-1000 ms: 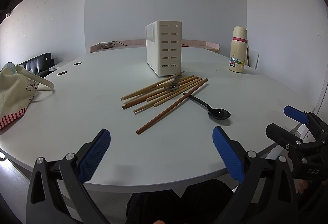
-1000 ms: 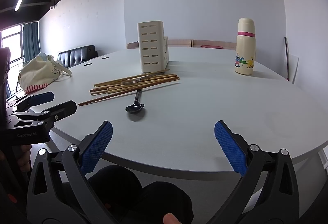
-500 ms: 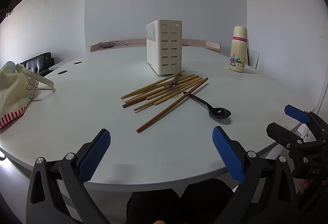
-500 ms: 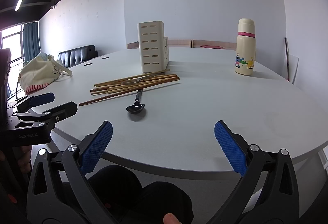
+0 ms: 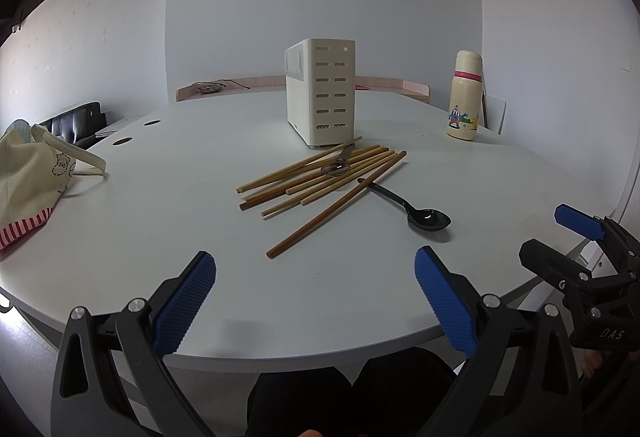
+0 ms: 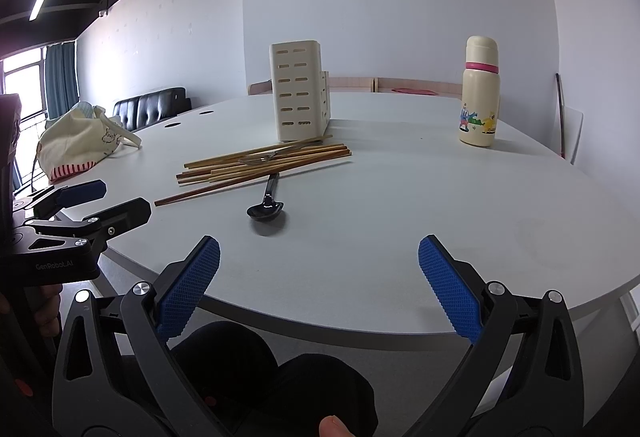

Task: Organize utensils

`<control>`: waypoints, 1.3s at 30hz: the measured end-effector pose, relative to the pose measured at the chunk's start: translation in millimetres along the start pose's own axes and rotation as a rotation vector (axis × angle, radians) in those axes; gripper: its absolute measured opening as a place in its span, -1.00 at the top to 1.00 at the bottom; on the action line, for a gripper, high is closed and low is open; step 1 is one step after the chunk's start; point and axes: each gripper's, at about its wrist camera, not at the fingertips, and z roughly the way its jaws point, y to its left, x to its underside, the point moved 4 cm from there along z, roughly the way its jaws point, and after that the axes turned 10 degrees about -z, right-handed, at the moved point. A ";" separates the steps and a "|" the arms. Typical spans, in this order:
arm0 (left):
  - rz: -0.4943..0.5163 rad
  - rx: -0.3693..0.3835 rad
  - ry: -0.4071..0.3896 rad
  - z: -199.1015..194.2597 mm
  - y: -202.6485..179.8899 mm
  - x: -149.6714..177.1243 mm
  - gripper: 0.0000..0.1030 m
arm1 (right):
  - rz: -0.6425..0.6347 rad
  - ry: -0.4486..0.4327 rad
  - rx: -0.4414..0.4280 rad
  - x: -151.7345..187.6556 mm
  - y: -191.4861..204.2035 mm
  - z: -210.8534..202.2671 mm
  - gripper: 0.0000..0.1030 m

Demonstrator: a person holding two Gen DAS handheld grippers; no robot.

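Observation:
Several wooden chopsticks [image 5: 320,181] [image 6: 264,163] lie in a loose pile on the white table [image 5: 160,197]. A small metal spoon [image 5: 340,165] lies on top of them. A black spoon [image 5: 416,211] [image 6: 266,205] lies beside them, its handle under one dark chopstick. A cream slotted utensil holder [image 5: 324,91] [image 6: 298,89] stands upright just behind the pile. My left gripper [image 5: 316,301] is open and empty above the table's near edge. My right gripper [image 6: 318,285] is open and empty at the near edge, right of the left one.
A cream bottle with a pink band [image 5: 464,97] [image 6: 480,93] stands at the right. A cloth bag [image 5: 28,173] [image 6: 80,141] lies at the left edge. The person's dark-clad knees [image 5: 340,397] are below the table edge.
Nothing has visibly changed beyond a very slight shift of the left view; both grippers stay open and still.

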 end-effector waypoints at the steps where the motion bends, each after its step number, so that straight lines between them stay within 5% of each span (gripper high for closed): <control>1: 0.000 -0.001 0.001 0.1 0.0 0.1 -0.90 | 0.000 0.000 -0.001 0.1 0.0 0.1 -0.85; 23: -0.006 0.003 0.007 1.2 2.5 5.2 -0.90 | 0.066 -0.017 -0.017 3.0 -11.7 2.0 -0.85; 32: 0.028 0.042 0.018 11.1 0.4 -20.7 -0.89 | 0.105 -0.061 -0.086 -15.1 -21.6 4.5 -0.83; 39: 0.133 0.078 0.044 23.7 -2.4 -55.8 -0.59 | 0.070 -0.020 -0.171 -43.2 -12.3 32.5 -0.48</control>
